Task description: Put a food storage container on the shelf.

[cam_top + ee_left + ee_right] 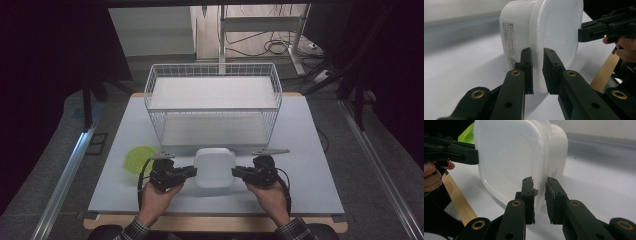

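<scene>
We grip a white box with its lid on at the table's near middle; our left hand-held gripper pinches its rim at 9 o'clock, the right hand-held gripper at 3. A wire basket stands behind at 12 o'clock with nothing inside.

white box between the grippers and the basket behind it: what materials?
White box: looks like translucent plastic, smooth and faintly glossy; light glows through its lid rim in both gripper views, and a printed label sits on its side. Basket: seemingly white-coated metal wire, going by its thin welded grid.
</scene>
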Tool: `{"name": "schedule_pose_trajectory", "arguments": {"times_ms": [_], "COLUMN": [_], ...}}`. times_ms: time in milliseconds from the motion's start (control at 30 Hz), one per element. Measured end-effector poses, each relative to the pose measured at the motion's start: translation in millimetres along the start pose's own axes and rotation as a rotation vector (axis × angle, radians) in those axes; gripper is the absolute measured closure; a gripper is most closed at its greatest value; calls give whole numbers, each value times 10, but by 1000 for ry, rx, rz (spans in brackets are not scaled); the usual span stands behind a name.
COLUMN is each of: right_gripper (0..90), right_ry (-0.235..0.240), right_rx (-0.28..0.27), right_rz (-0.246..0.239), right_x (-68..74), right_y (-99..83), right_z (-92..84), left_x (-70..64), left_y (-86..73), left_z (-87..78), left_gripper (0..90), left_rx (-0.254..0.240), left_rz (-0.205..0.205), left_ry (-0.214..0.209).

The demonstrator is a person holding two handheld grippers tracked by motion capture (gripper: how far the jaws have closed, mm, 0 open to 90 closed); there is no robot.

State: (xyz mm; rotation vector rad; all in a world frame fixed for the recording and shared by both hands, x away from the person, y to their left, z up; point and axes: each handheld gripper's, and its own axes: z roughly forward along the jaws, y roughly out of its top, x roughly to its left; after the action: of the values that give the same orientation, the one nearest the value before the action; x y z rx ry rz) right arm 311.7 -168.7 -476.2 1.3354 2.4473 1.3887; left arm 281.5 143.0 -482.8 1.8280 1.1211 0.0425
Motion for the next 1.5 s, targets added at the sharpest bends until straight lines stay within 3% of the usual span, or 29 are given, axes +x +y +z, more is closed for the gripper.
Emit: {"name": "schedule_pose_trajectory", "arguments": {"times_ms": [367, 767, 1500], "right_gripper": [786, 792, 795], "right_ry": [-20, -16, -19], "right_rx": [-69, -152, -238], "right_rz": [-42, -82, -149], "right_x": [73, 145, 327], "right_y": [108, 365, 851], "right_z": [-138, -347, -545], "left_x": [-64, -147, -254], "left_y": [164, 481, 947], "left_z": [-71, -202, -490], "left_gripper": [793, 791, 781], "left_rx": [-32, -77, -151], "left_rz": [38, 86, 153], "left_ry": [2, 11, 72]}}
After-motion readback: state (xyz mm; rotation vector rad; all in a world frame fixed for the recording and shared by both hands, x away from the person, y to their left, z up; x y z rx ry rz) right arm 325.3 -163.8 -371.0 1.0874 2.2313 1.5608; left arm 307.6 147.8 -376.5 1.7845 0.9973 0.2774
